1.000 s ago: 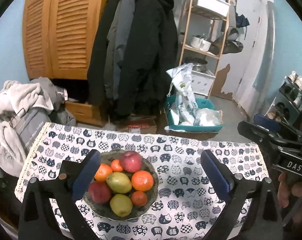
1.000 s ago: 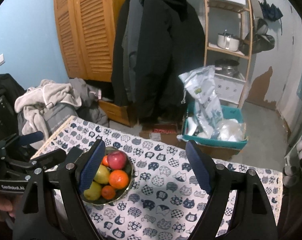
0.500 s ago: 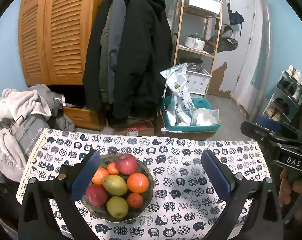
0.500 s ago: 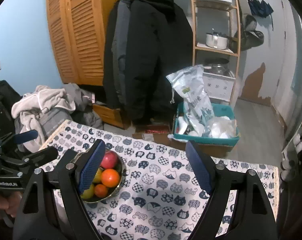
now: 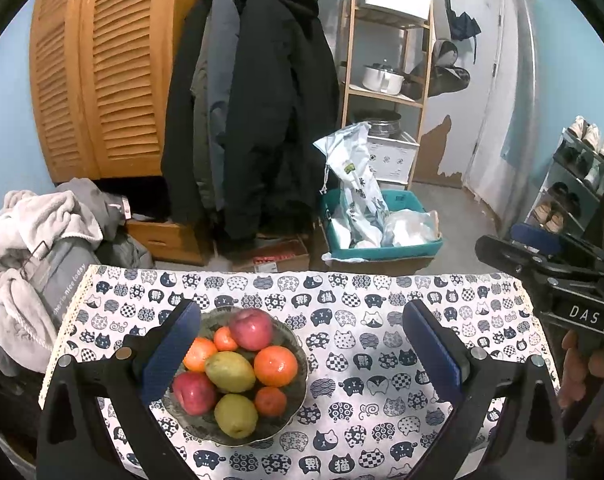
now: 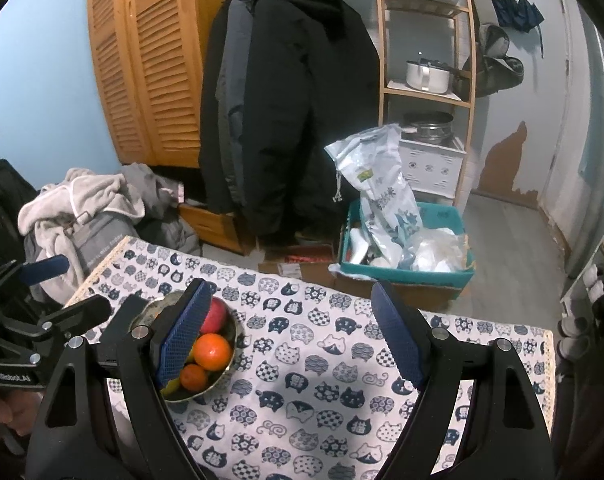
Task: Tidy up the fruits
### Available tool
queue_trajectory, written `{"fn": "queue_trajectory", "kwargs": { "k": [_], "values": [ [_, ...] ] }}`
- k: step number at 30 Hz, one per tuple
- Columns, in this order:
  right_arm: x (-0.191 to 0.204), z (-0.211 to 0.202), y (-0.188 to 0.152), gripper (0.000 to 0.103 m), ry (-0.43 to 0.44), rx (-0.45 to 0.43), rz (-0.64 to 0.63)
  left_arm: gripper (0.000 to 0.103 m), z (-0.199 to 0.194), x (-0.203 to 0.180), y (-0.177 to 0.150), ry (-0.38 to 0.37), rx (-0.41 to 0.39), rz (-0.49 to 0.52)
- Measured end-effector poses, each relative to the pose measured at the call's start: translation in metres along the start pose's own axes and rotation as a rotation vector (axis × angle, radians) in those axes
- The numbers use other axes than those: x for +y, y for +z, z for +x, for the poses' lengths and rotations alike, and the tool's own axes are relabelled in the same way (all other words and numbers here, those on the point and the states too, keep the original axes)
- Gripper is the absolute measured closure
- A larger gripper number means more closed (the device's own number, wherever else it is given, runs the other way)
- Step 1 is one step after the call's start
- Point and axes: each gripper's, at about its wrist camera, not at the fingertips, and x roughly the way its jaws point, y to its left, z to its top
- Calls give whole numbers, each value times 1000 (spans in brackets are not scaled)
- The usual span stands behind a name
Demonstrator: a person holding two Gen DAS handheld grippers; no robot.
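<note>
Cat-print tablecloth (image 5: 382, 292) across the table; on its left part, bowl (image 5: 298, 384) piled with fruit: red apples (image 5: 251, 328), oranges (image 5: 275, 365), yellow-green pears (image 5: 229, 371). Left gripper (image 5: 300, 350) above the cloth, jaws spread wide, nothing between, left pad over the bowl's rim. Right gripper (image 6: 290, 334) likewise released, empty, bowl behind its left pad

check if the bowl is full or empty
Full: the bowl holds a heap of fruit, apples, oranges and pears piled above its rim.
</note>
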Motion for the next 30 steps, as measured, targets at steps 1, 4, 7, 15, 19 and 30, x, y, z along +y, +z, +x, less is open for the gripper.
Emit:
{"fn": "queue_trajectory", "kwargs": {
  "k": [1,4,7,15,19,30],
  "values": [
    [-2,-1,0,22,-2,-1,1,1,0,-1,0,2,-1,2],
    [-3,-1,0,22,-3,-1,3,1,0,-2,0,3,-1,6],
    [-5,-1,0,22,-4,0,1,1,0,-2,0,7,1,6],
    [-7,-1,0,22,-2,5,2,1,0,-2,0,10,5,6],
    [-9,0,0,22,-2,7,0,1,0,-2,0,10,5,7],
    [-7,0,0,22,-4,6,0,1,2,-1,0,30,17,1]
  ]
}}
